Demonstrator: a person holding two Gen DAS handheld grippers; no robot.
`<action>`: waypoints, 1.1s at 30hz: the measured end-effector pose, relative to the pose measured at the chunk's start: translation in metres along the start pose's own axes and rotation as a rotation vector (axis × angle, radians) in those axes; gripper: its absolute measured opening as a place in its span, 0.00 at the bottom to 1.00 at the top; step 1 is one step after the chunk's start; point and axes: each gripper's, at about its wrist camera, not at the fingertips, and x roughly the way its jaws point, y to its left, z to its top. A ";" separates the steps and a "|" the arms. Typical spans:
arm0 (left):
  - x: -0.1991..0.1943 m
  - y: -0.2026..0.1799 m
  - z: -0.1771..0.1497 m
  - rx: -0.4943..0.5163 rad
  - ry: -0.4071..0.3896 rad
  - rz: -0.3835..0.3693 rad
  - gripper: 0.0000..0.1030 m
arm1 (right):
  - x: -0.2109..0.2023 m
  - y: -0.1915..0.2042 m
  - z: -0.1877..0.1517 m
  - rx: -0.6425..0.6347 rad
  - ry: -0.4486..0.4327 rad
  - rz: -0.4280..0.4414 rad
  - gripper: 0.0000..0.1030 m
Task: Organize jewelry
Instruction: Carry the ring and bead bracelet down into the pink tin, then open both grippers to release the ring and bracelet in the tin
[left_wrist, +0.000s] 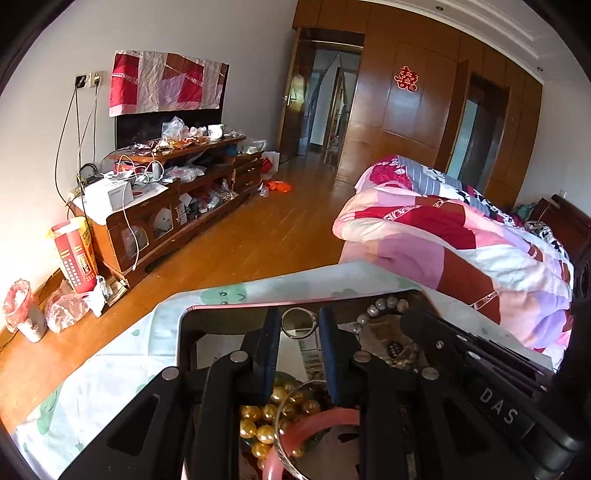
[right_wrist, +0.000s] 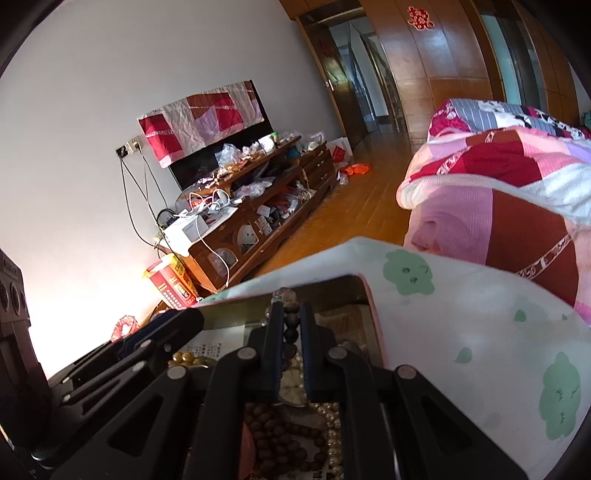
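1. Pink-rimmed and shallow, the tray (left_wrist: 221, 308) sat on a white cloth with green prints (right_wrist: 461, 325), and the jewelry lay piled inside it over printed paper.
2. The left gripper (left_wrist: 297, 332) hung over the tray's middle with its jaws parted a little; a thin metal ring-shaped bangle (left_wrist: 298, 322) showed in the gap between the tips, though whether the pads pressed on it could not be told.
3. Below the left gripper, nearer the camera, lay gold beads (left_wrist: 264, 424), a pink bangle (left_wrist: 314, 421) and a clear bangle overlapping them.
4. A strand of grey pearls (left_wrist: 384, 308) lay along the tray's far right part in the left wrist view, just beside the right gripper's black body.
5. The right gripper (right_wrist: 290, 325) had its jaws clenched on a string of dark beads (right_wrist: 290, 326), which ran up between the fingers to a clear bead at the tips.
6. Under the right gripper lay a brown bead strand (right_wrist: 277, 435) and a band of small pale pearls (right_wrist: 332, 424), with a watch face (right_wrist: 291, 380) between the finger bases.
7. Beyond the cloth were a wooden floor (left_wrist: 258, 229), a cluttered wooden TV cabinet (left_wrist: 177, 199) and a bed with a pink and red patchwork quilt (left_wrist: 461, 236).
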 end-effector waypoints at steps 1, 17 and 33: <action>0.001 0.000 0.000 0.001 0.004 0.007 0.21 | 0.002 0.000 0.000 0.001 0.003 -0.002 0.11; 0.025 0.000 0.000 -0.017 0.107 0.102 0.21 | 0.013 -0.002 -0.003 -0.018 0.022 -0.048 0.11; 0.030 -0.001 0.001 -0.006 0.213 0.160 0.61 | 0.003 0.003 -0.006 -0.054 -0.005 -0.098 0.39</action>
